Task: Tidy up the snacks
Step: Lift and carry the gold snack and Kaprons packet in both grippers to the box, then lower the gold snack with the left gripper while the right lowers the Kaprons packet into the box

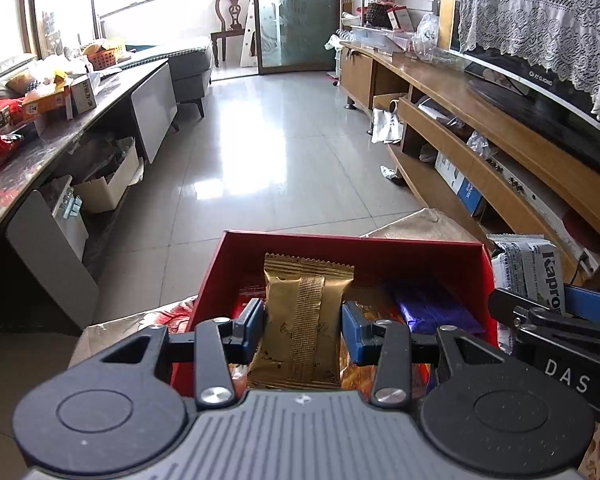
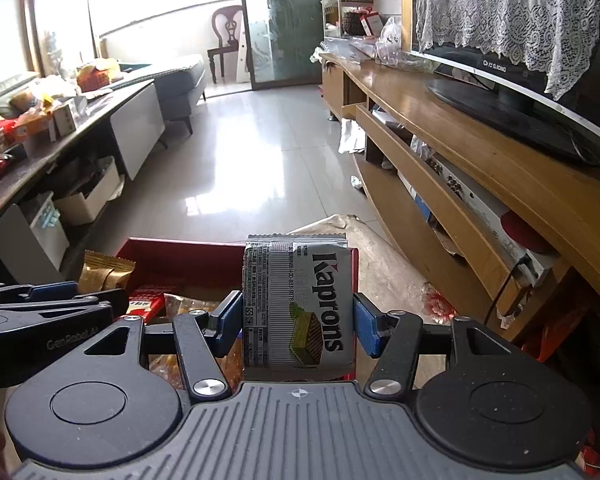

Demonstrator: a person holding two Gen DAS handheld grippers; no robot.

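Snacks are in both hands at once, so the step in hand looks like carrying two packets to the red box (image 1: pixel 380 248), or possibly lifting them out of it; I cannot tell which. The left gripper (image 1: pixel 302 326) has its fingers clamped on the sides of a gold packet (image 1: pixel 306 320), held over the box interior, above a purple packet (image 1: pixel 432 306) and orange wrappers lying inside. The right gripper (image 2: pixel 298 322) has its fingers clamped on a silver Kaprons wafer packet (image 2: pixel 296 304), held over the right near part of the box, close to its right wall. Both packets stand with their long axis running away from the camera, crimped ends pointing far, towards the tiled floor (image 1: pixel 268 140); the wafer's printed name runs along that axis. If placing is meant, the next move calls for lowering each packet into a free gap, laid flat alongside its neighbours, before the fingers part.
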